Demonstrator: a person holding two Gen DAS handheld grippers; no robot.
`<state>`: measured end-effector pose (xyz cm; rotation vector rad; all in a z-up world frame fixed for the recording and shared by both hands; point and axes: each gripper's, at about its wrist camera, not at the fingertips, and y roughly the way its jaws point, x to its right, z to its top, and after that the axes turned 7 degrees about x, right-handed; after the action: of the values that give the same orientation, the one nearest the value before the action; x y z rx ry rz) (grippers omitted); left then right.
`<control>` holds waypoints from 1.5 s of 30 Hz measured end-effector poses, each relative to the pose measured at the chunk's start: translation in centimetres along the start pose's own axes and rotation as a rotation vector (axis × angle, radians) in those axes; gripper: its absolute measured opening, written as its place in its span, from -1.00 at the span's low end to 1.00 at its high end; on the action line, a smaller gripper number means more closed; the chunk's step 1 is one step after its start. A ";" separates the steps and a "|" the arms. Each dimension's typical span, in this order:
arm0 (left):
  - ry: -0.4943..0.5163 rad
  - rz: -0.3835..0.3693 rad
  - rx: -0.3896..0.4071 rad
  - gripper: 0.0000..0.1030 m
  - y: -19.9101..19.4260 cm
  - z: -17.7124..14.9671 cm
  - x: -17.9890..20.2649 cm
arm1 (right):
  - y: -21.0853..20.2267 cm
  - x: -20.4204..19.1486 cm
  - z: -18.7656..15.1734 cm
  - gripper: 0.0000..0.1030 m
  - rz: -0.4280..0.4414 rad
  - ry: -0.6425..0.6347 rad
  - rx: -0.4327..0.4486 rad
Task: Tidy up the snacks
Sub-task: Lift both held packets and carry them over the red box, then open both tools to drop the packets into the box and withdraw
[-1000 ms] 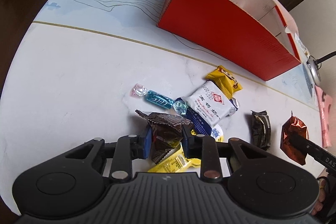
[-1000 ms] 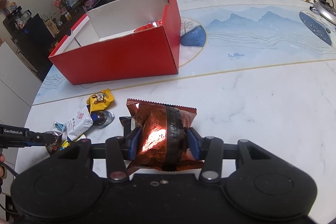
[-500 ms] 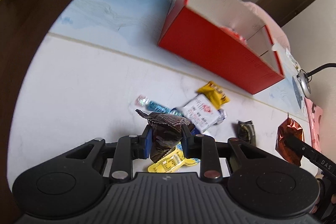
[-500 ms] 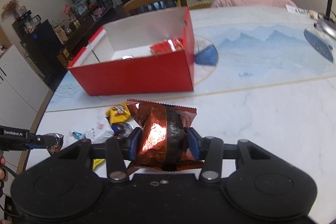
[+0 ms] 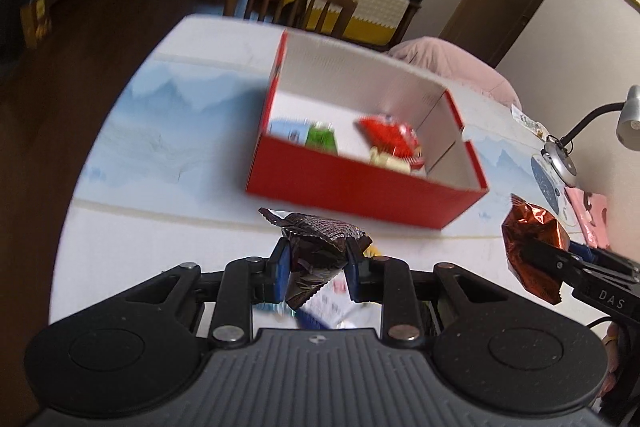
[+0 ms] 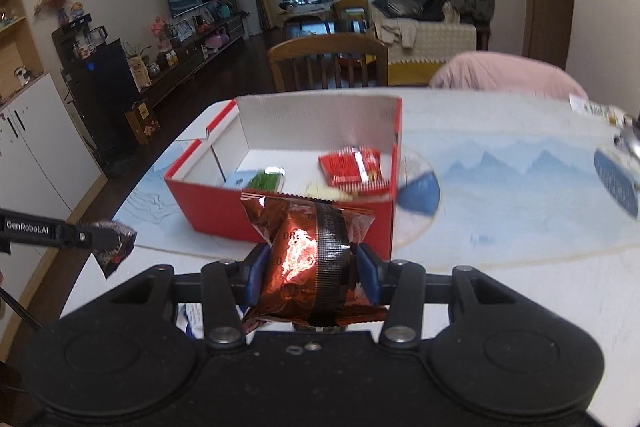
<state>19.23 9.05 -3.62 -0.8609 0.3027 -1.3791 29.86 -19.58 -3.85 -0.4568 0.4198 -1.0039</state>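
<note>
My left gripper (image 5: 318,261) is shut on a dark brown snack packet (image 5: 316,247) and holds it in the air short of the red box (image 5: 360,187). My right gripper (image 6: 310,269) is shut on a shiny copper Oreo packet (image 6: 308,251), also in the air in front of the red box (image 6: 280,219). Each gripper shows in the other's view: the right one with its copper packet (image 5: 534,247), the left one with its dark packet (image 6: 114,245). The box holds a red packet (image 6: 352,169), a green packet (image 6: 266,181) and a pale yellow one (image 6: 326,193).
Loose snacks lie on the white table under my left gripper, partly hidden (image 5: 336,307). A desk lamp (image 5: 576,147) stands at the table's right side. A wooden chair (image 6: 328,61) and a pink chair back (image 6: 508,75) stand beyond the table's far edge.
Both grippers have risen from the table with their packets and tilted up toward the box. The box interior has come into view.
</note>
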 end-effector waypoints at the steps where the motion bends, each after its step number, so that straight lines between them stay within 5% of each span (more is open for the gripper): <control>1: 0.016 0.005 0.009 -0.48 0.0 0.6 0.4 | 0.4 -0.1 0.6 -0.10 -0.002 -0.013 0.002; 25: 0.206 0.103 -0.005 -0.48 8.5 10.7 6.1 | 10.2 0.1 7.1 -0.10 -0.013 -0.163 -0.045; 45: 0.240 0.216 -0.228 -0.48 20.1 11.9 7.1 | 18.9 0.4 6.9 -0.11 0.050 -0.163 -0.263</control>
<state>43.08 5.66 -7.37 -0.8221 0.7287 -1.2602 46.94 -10.07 -8.49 -0.7559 0.4158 -0.8591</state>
